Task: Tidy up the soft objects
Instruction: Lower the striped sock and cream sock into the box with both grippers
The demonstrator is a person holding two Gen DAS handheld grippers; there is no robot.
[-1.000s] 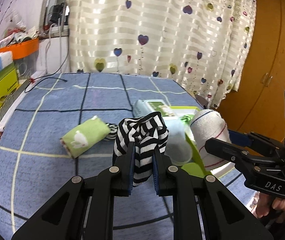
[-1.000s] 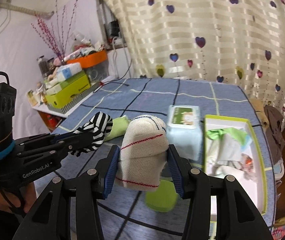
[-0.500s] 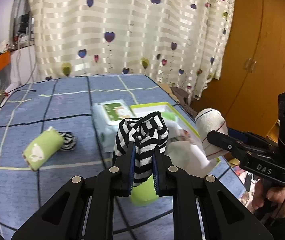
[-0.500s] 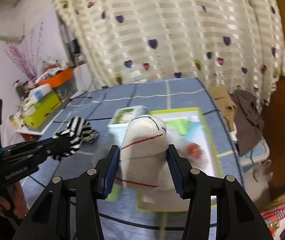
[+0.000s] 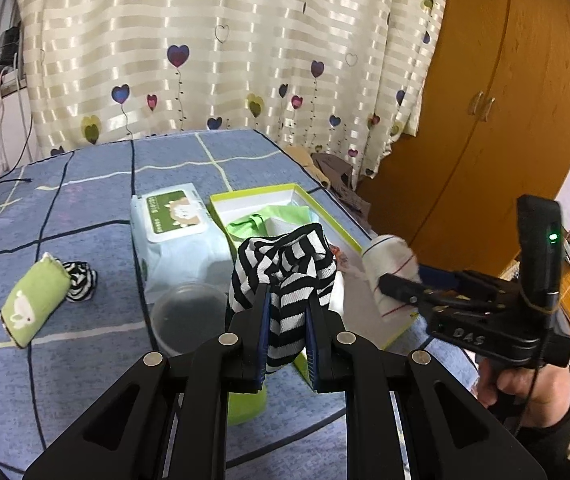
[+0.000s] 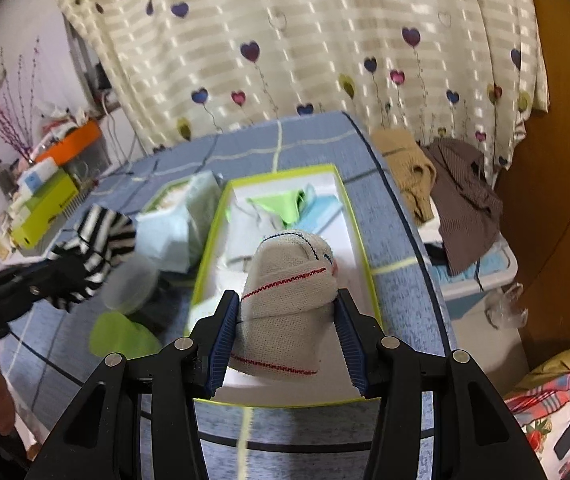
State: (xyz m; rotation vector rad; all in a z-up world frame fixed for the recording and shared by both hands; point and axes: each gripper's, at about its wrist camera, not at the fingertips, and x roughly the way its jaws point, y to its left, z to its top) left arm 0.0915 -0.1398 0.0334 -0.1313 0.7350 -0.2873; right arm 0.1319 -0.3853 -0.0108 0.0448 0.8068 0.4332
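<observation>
My left gripper [image 5: 287, 322] is shut on a black-and-white striped sock roll [image 5: 283, 268], held above the near left corner of the green-rimmed white box [image 5: 253, 194]. The same striped roll [image 6: 97, 246] shows at the left of the right wrist view. My right gripper [image 6: 288, 324] is shut on a cream sock roll with red stitching [image 6: 285, 300], hanging over the near end of the box [image 6: 359, 240]. That cream roll [image 5: 389, 260] appears at the box's right edge in the left wrist view. Green and pale blue soft items [image 6: 285, 206] lie in the box's far end.
A wet-wipes pack [image 5: 175, 232] lies left of the box on the blue checked cloth [image 5: 65, 352]. A green rabbit-print roll [image 5: 33, 304] and a small striped roll [image 5: 81, 280] rest further left. A clear lid [image 5: 187, 316] and a green cup [image 6: 121, 334] sit near the box.
Both grippers have swung to the right with their rolls still held, from the middle of the table to the box. The cream roll now hangs over the box and a little lower.
</observation>
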